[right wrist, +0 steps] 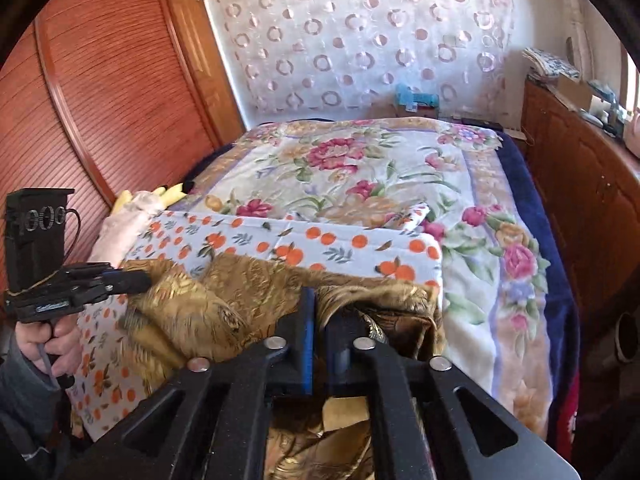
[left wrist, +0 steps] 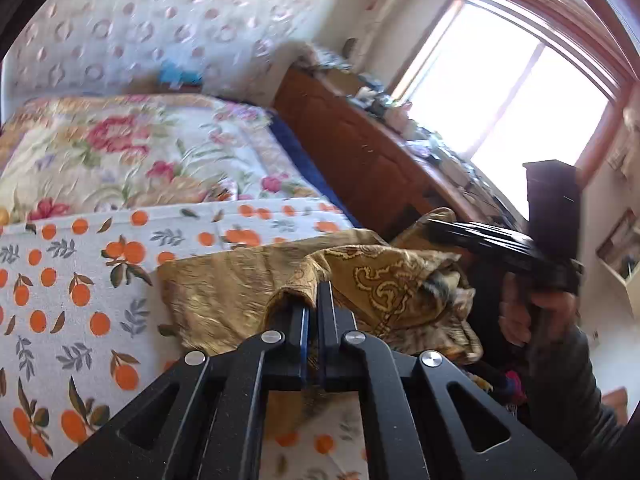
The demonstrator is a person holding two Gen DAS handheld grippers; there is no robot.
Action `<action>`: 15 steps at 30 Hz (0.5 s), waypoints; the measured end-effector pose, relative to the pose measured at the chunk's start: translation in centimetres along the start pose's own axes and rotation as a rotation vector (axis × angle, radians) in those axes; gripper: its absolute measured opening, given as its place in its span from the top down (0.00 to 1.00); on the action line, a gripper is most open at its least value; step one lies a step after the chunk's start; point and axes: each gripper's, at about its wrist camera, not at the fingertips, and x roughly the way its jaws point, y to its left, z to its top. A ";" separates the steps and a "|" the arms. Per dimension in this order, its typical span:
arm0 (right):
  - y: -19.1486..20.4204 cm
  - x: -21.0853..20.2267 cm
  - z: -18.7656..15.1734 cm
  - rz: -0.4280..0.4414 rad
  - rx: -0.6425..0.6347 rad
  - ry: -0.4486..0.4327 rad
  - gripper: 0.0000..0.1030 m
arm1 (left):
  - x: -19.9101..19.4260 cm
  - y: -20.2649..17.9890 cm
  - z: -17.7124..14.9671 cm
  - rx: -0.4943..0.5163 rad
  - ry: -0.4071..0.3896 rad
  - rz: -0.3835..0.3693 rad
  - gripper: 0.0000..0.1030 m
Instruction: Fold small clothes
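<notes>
Gold paisley cloth (left wrist: 240, 292) bunched, unfolded, pinched by left claw (left wrist: 314, 300) and right claw (right wrist: 320, 312); folding barely begun

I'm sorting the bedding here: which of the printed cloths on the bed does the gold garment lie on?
The white sheet printed with oranges and leaves; the gold patterned garment lies on it, while the pink floral blanket lies beyond.

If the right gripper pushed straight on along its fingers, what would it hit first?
Likely the gold patterned cloth the right gripper is shut on; beyond it, the orange-print sheet on the bed, though depth is unclear.
</notes>
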 end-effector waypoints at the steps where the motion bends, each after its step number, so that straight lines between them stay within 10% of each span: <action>1: 0.3 -0.2 0.0 -0.020 -0.007 -0.007 0.78 | 0.6 0.7 0.2 -0.015 0.010 0.007 0.96; 4: 0.9 -1.8 -1.0 -0.080 -0.028 -0.039 0.56 | 1.8 2.4 0.5 -0.039 0.028 0.038 0.96; 11: 2.3 -4.0 -5.5 -0.178 -0.050 -0.048 0.54 | 2.2 3.5 0.4 -0.031 0.068 0.025 0.93; 15: 2.5 -2.5 -6.9 -0.201 -0.051 0.008 0.54 | 1.1 2.3 0.3 0.046 0.065 0.022 0.62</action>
